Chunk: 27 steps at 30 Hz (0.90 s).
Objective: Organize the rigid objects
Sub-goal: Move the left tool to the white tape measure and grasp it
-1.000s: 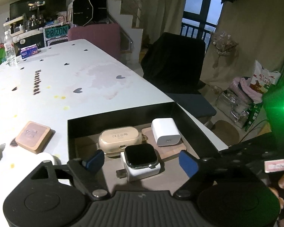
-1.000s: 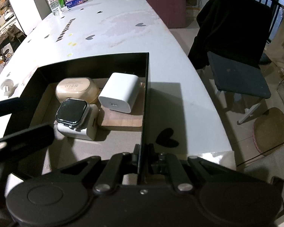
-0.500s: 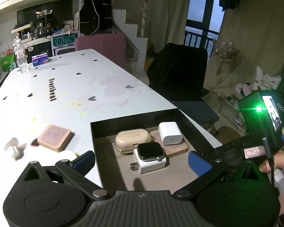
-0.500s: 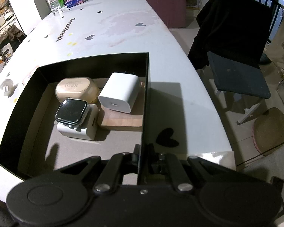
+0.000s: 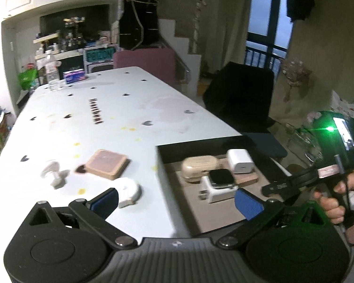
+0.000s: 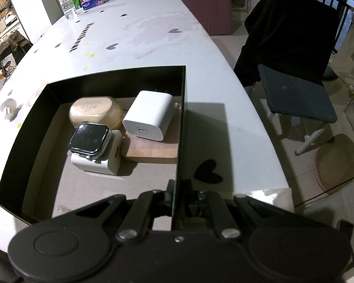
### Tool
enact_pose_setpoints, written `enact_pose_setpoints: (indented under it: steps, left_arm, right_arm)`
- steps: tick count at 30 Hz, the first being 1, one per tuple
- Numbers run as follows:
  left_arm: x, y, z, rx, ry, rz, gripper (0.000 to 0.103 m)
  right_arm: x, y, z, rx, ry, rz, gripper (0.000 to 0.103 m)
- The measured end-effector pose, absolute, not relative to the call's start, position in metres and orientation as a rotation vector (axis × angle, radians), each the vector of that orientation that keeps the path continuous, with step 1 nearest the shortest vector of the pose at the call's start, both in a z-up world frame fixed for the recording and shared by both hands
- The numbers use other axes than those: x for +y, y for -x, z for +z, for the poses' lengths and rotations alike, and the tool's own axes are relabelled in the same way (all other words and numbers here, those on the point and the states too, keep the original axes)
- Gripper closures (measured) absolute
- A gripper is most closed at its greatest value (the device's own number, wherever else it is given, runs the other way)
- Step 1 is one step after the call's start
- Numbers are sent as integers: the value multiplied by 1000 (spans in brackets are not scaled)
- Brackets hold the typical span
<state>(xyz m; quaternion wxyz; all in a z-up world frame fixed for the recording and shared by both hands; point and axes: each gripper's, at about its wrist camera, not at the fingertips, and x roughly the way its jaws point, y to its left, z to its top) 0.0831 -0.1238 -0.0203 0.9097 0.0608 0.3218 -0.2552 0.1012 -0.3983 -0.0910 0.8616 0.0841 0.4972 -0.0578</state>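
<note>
A black box (image 6: 23, 129) (image 5: 200, 145) holds a beige earbud case (image 6: 95, 112) (image 5: 199, 166), a white charger (image 6: 149, 115) (image 5: 239, 161), a smartwatch (image 6: 89, 139) (image 5: 221, 176) lying on a white adapter (image 6: 103, 164), and a wooden coaster (image 6: 153, 149). My right gripper (image 6: 177, 195) is shut on the box's right wall. My left gripper (image 5: 175, 202) is wide open and empty, over the table at the box's near-left corner. Outside the box lie a second wooden coaster (image 5: 108, 164), a white round item (image 5: 129, 188) and a small white knob (image 5: 54, 173).
The long white table (image 6: 153, 35) carries a water bottle (image 5: 50, 74) and a tissue pack (image 5: 74, 76) at its far end. A dark chair (image 6: 292, 70) stands right of the table. A hand (image 5: 330, 202) holds the right gripper's handle.
My left gripper has drawn back out of the box, up and to the left, and its jaws have spread wider. The right gripper has kept its hold on the box wall.
</note>
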Motion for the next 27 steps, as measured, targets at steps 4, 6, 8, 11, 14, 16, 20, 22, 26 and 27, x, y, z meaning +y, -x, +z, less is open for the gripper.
enact_pose_setpoints:
  steps: [4, 6, 8, 11, 14, 16, 20, 22, 26, 27]
  left_arm:
    - [-101, -91, -25, 650, -111, -469, 0]
    - [-91, -98, -31, 651, -109, -451, 0]
    - [-82, -109, -40, 672, -101, -435, 0]
    - [-72, -126, -58, 698, -74, -401, 0]
    - [-64, -143, -75, 709, -35, -422, 2]
    - [-68, -153, -85, 711, -45, -421, 10]
    - [-83, -171, -100, 721, -91, -462, 22]
    - [-91, -177, -105, 712, -112, -475, 22]
    - [-104, -189, -114, 693, -141, -475, 24]
    - [-106, -192, -116, 695, -141, -477, 27]
  right_arm:
    - [-398, -101, -91, 1043, -176, -121, 96]
    - [-398, -101, -91, 1043, -174, -122, 96]
    - [-398, -101, -91, 1043, -175, -123, 96]
    - [-398, -101, -91, 1043, -173, -122, 96]
    - [-398, -101, -91, 1043, -174, -122, 96]
    - [-398, -101, -91, 1043, -173, -123, 96]
    - [-398, -101, -91, 1042, -172, -123, 96]
    - [-398, -101, -91, 1043, -172, -123, 96]
    - [-399, -101, -91, 1043, -171, -123, 96]
    - [-399, -101, -91, 1043, -171, -123, 96]
